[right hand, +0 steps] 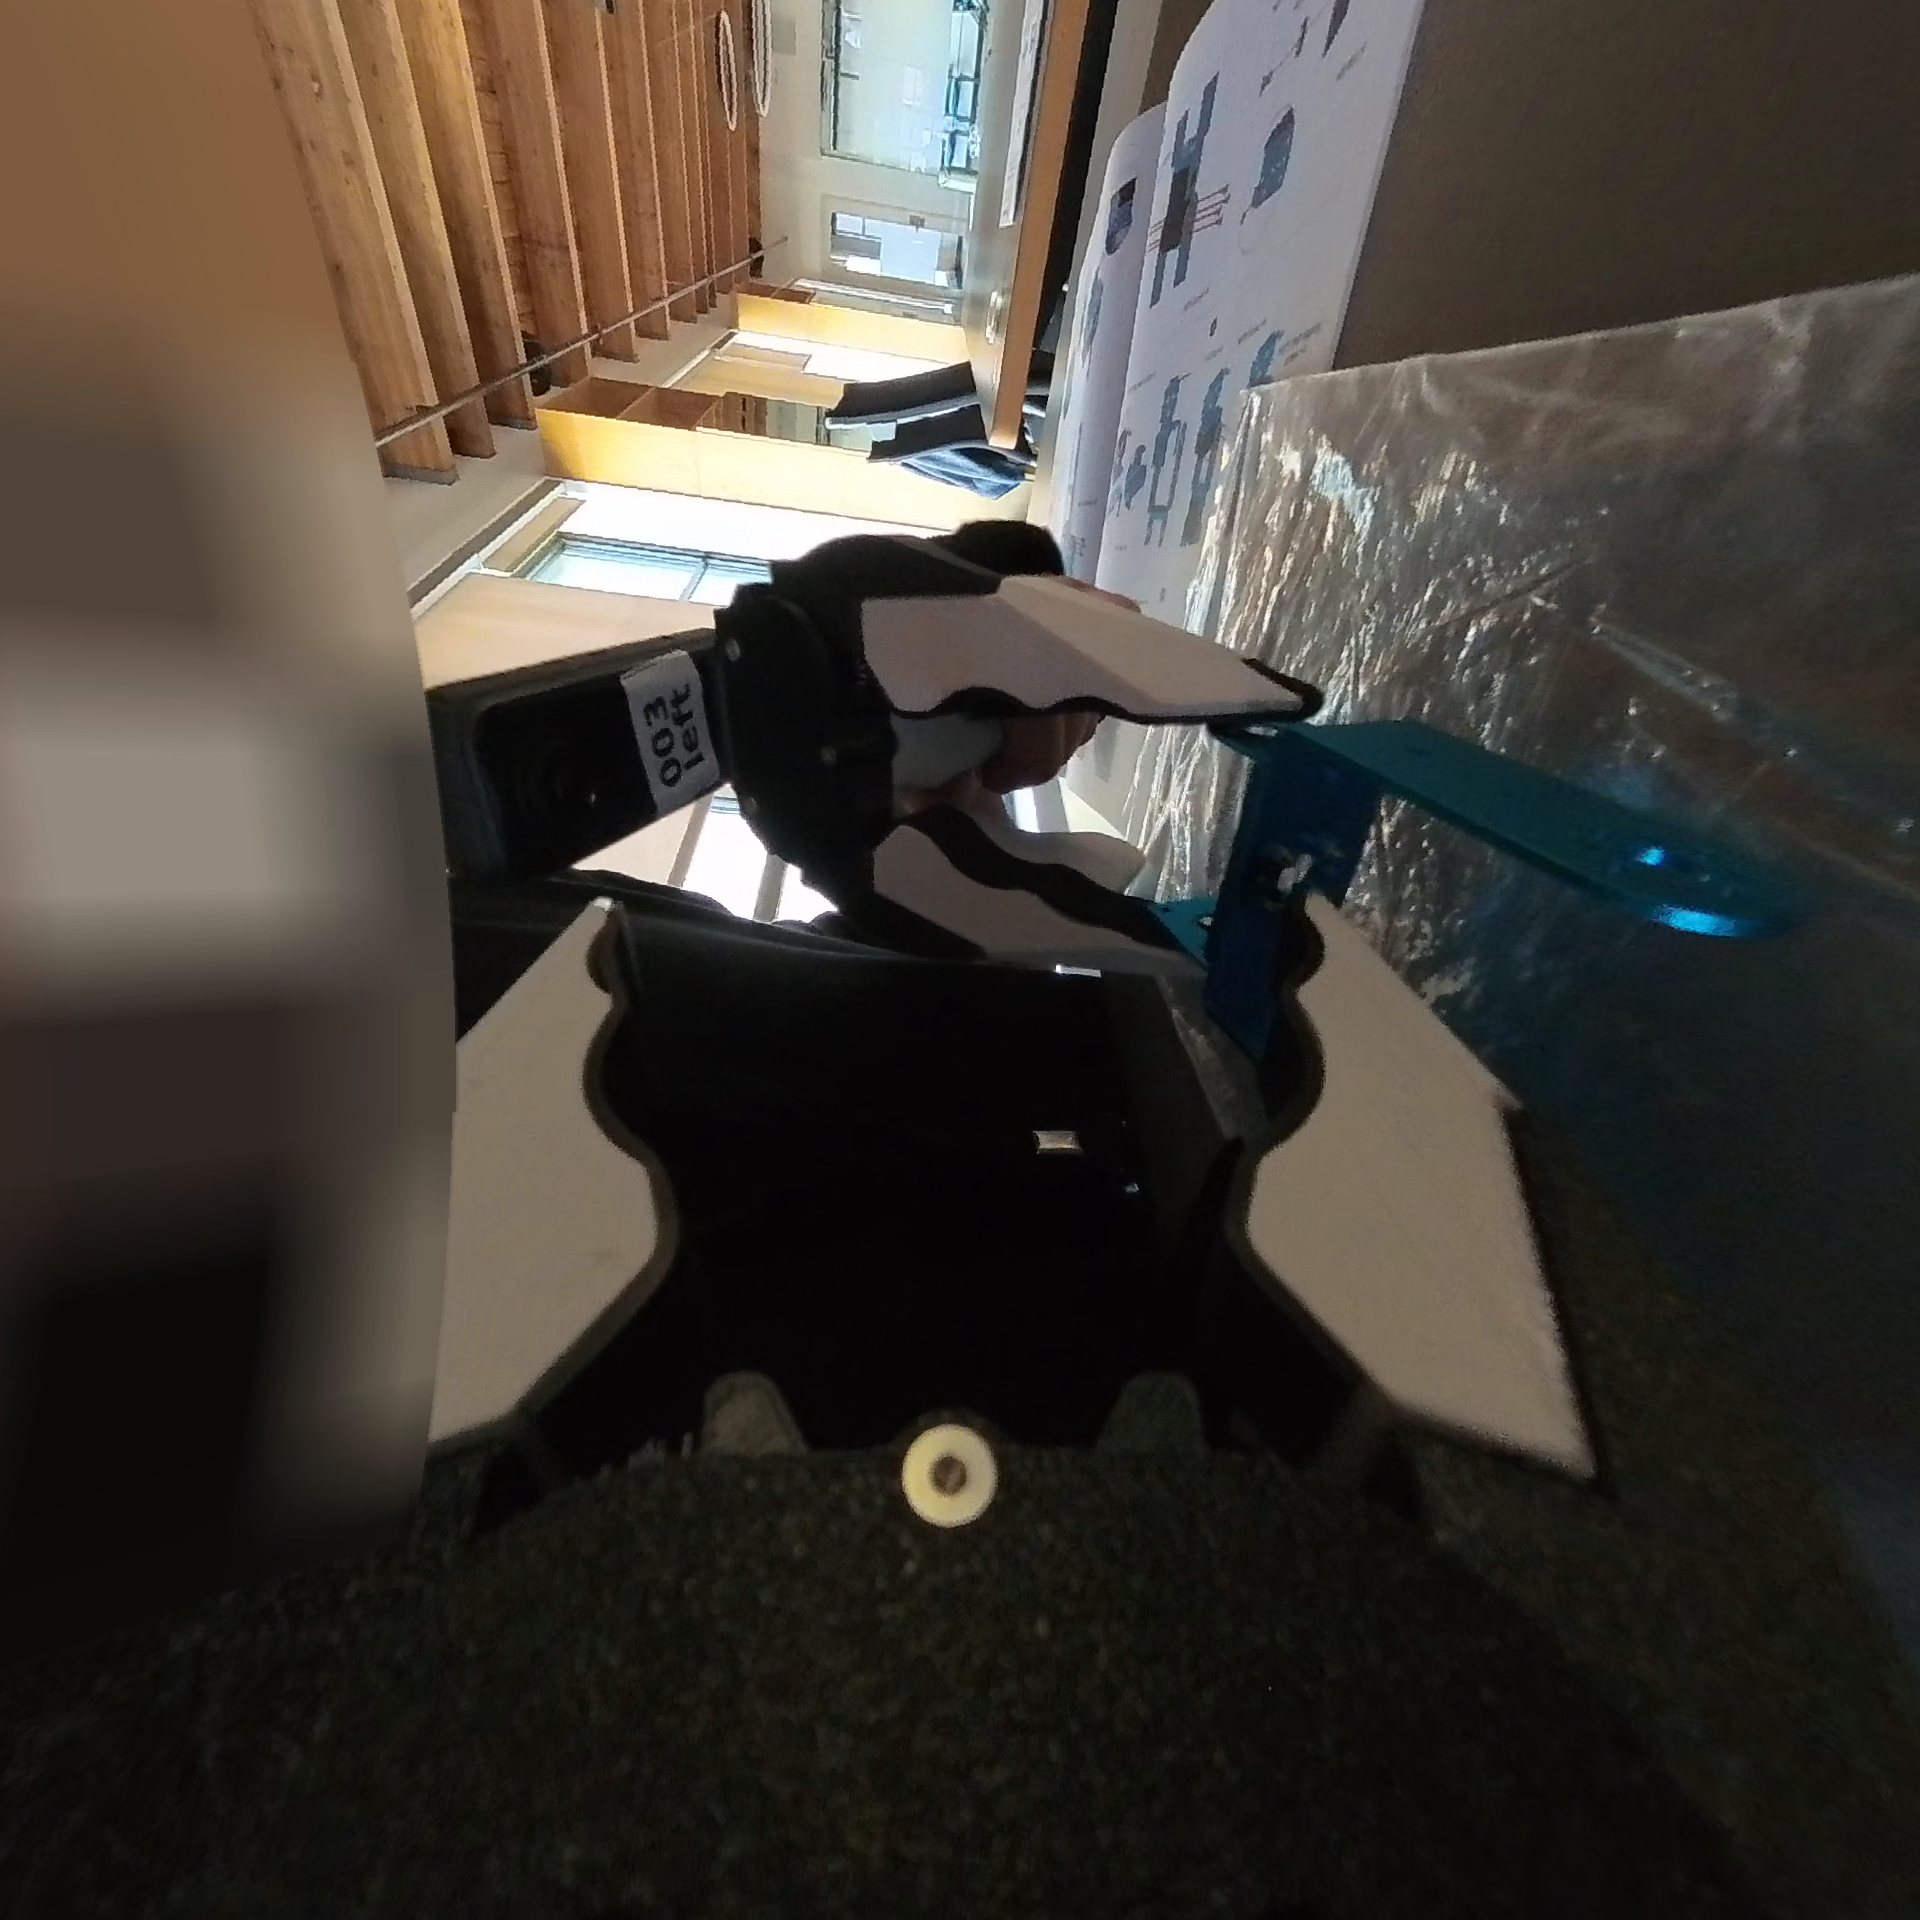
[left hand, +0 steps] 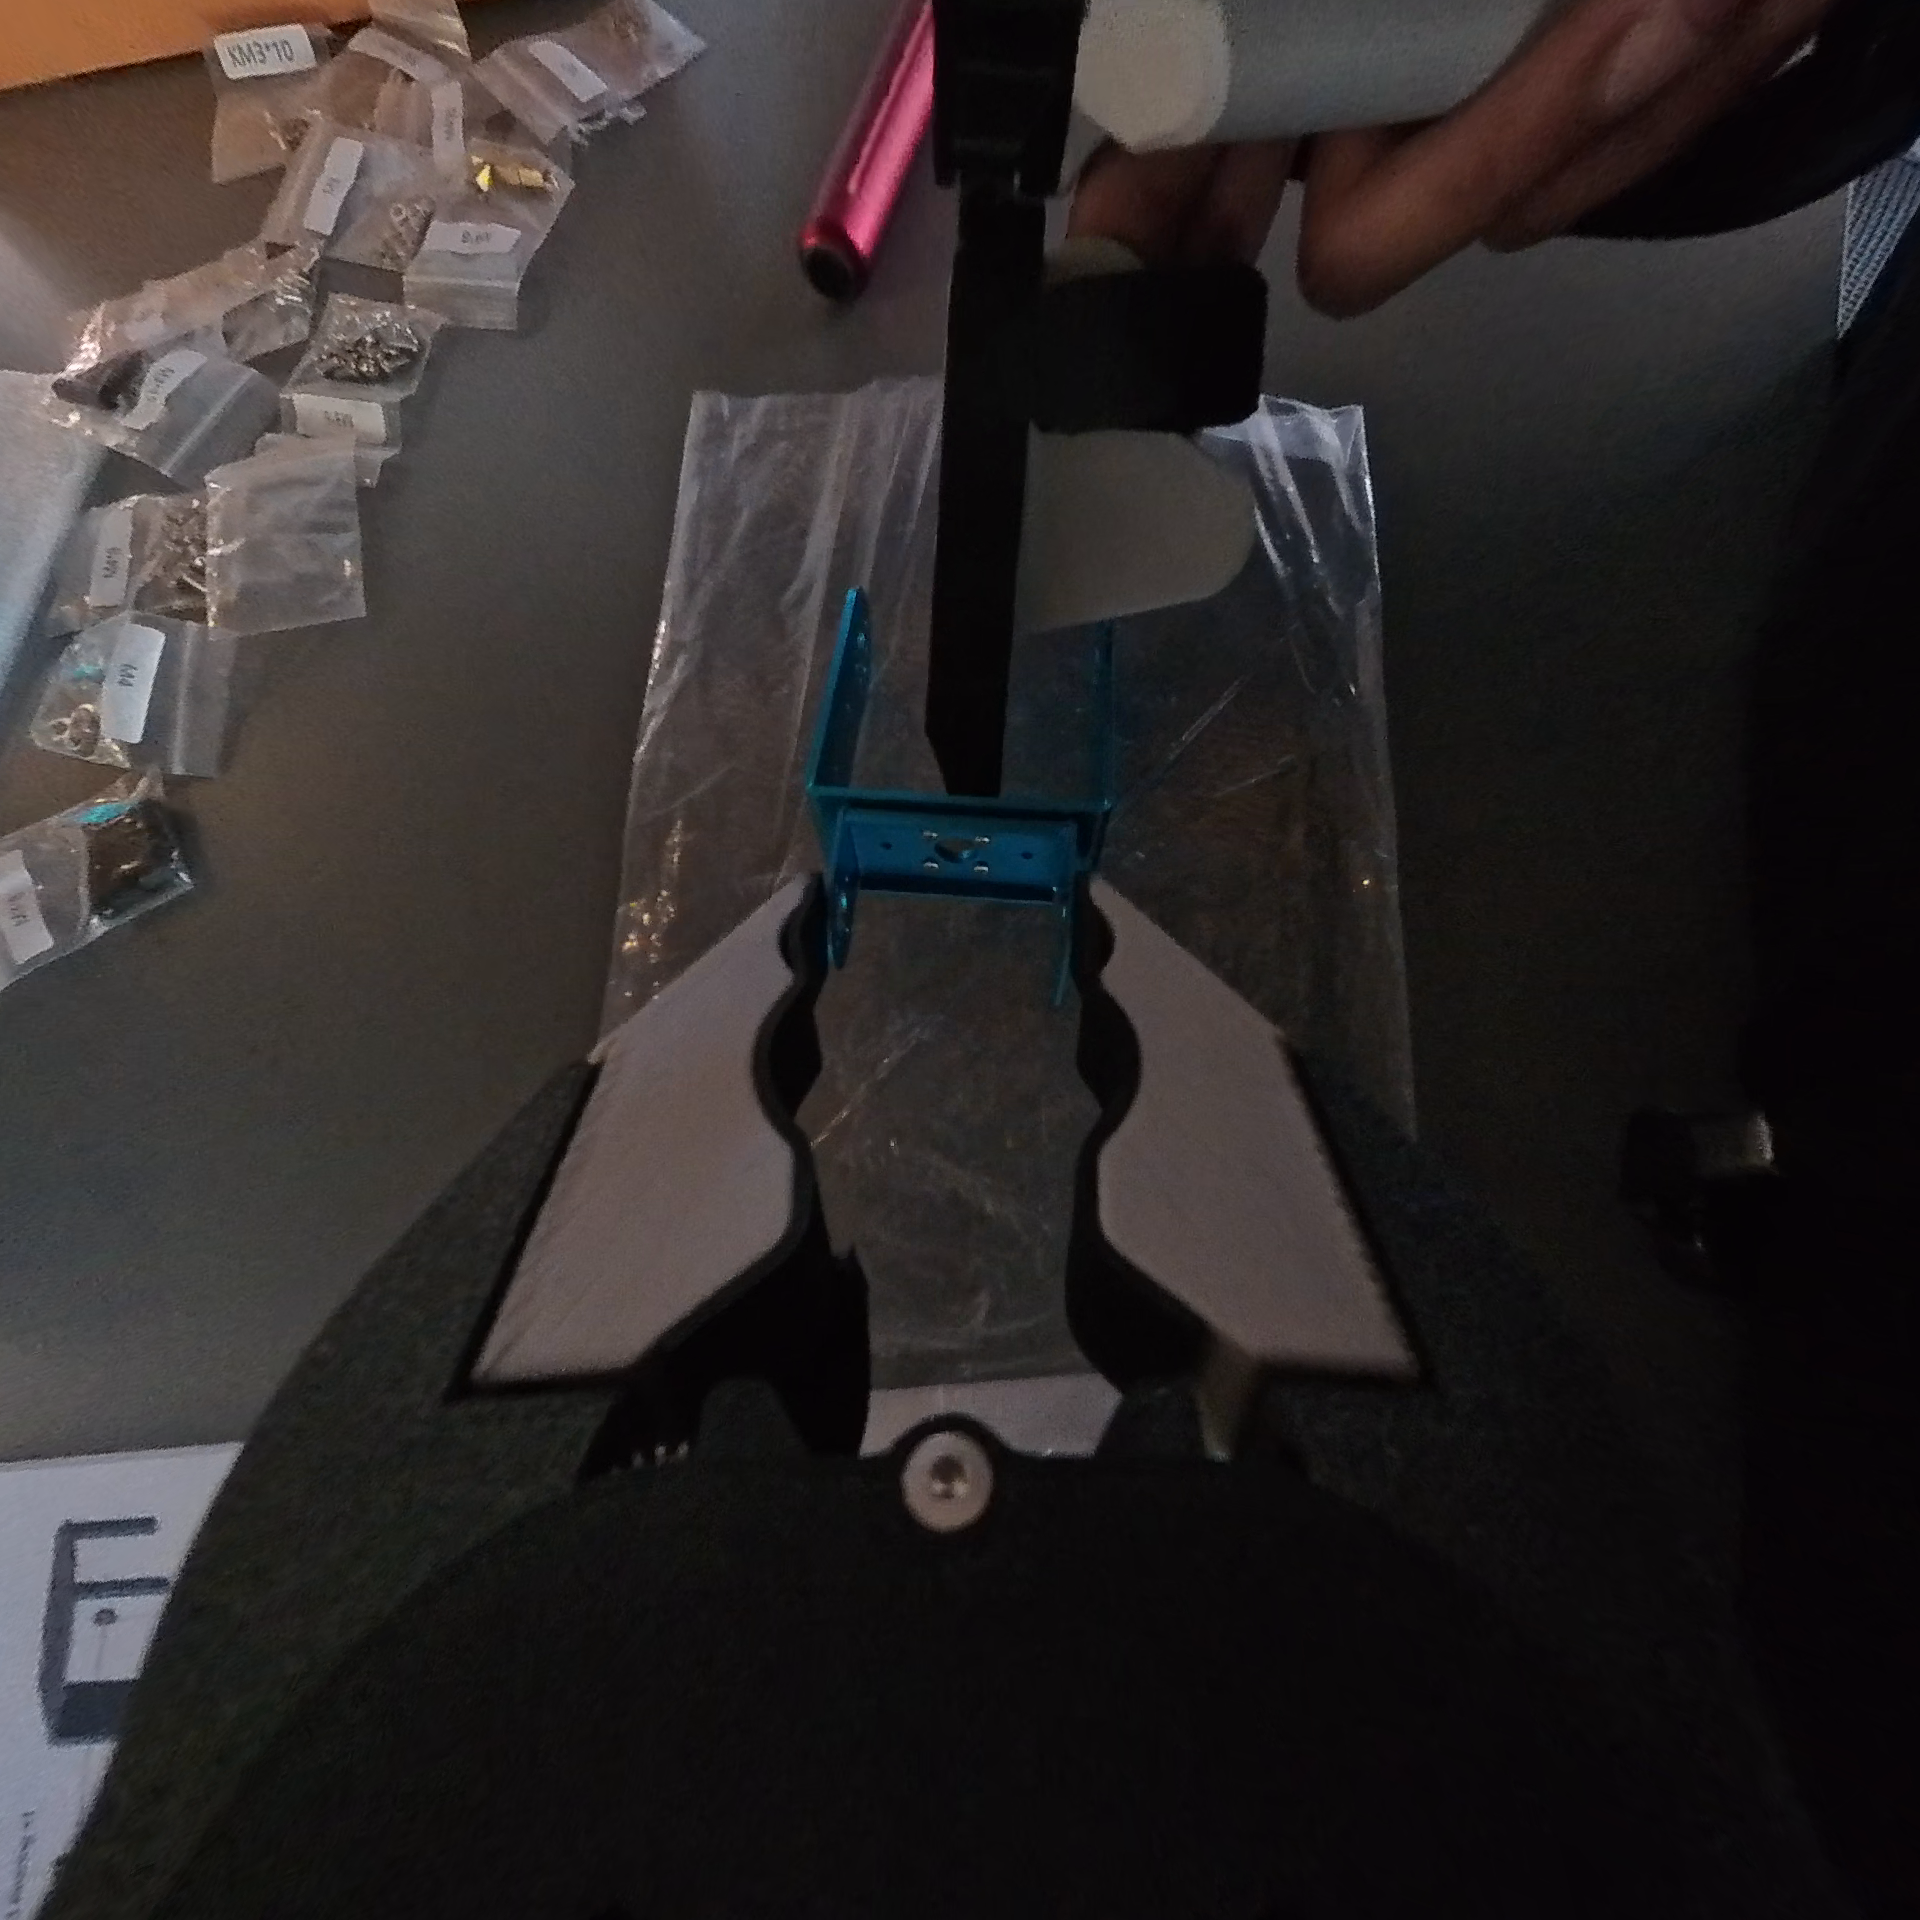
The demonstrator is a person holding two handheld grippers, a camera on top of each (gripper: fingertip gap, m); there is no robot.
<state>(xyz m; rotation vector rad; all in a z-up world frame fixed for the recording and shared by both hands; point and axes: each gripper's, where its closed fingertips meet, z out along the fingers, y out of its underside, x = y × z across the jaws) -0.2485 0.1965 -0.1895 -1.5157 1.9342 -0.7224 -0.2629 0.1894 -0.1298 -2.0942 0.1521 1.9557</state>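
Note:
A blue metal bracket (left hand: 956, 847) made of joined U-shaped plates is held just above a clear plastic bag (left hand: 1299, 727). My left gripper (left hand: 951, 914) is shut on the bracket, one fingertip on each side plate. It also shows in the right wrist view (right hand: 1216, 800), clamping the bracket (right hand: 1288, 831) from above and below. My right gripper (right hand: 966, 935) is wide open and holds nothing. Its right finger (right hand: 1403, 1143) lies against the bracket. In the left wrist view one of its fingers (left hand: 971, 582) comes down from the top, its tip between the bracket's upper plates. A hand (left hand: 1455, 187) holds that gripper.
Several small zip bags of screws (left hand: 312, 312) lie at the upper left of the dark table (left hand: 416, 1039). A pink metal tube (left hand: 873, 156) lies at the top. A printed sheet with diagrams (left hand: 62, 1610) is at the lower left, also in the right wrist view (right hand: 1226, 208).

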